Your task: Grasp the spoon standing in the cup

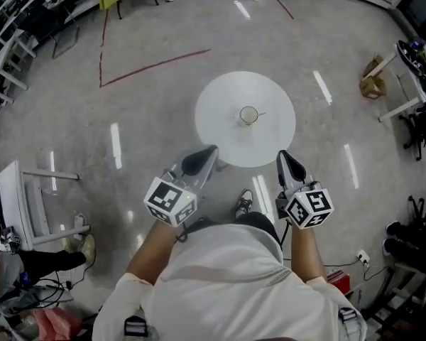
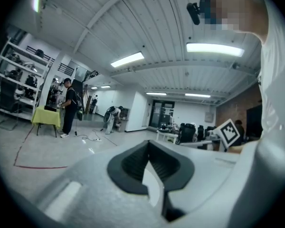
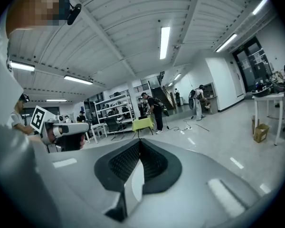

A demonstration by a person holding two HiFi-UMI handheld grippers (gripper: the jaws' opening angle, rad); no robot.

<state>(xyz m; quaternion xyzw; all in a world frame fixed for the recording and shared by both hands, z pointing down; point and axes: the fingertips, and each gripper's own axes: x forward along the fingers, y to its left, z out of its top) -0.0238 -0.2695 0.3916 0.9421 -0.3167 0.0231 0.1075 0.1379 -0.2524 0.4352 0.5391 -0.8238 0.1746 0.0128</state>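
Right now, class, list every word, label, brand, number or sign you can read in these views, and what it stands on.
None can be read.
The cube on the left claw and the cube on the right claw bear only black-and-white square patterns, no letters or digits.
The cup and the round white table show no print.

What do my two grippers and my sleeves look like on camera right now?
The left gripper and right gripper are pale grey shells that taper to tongs lined with black ribbed pads. Each carries a white cube printed with black square markers: left cube, right cube. The person wears a white short-sleeved shirt.
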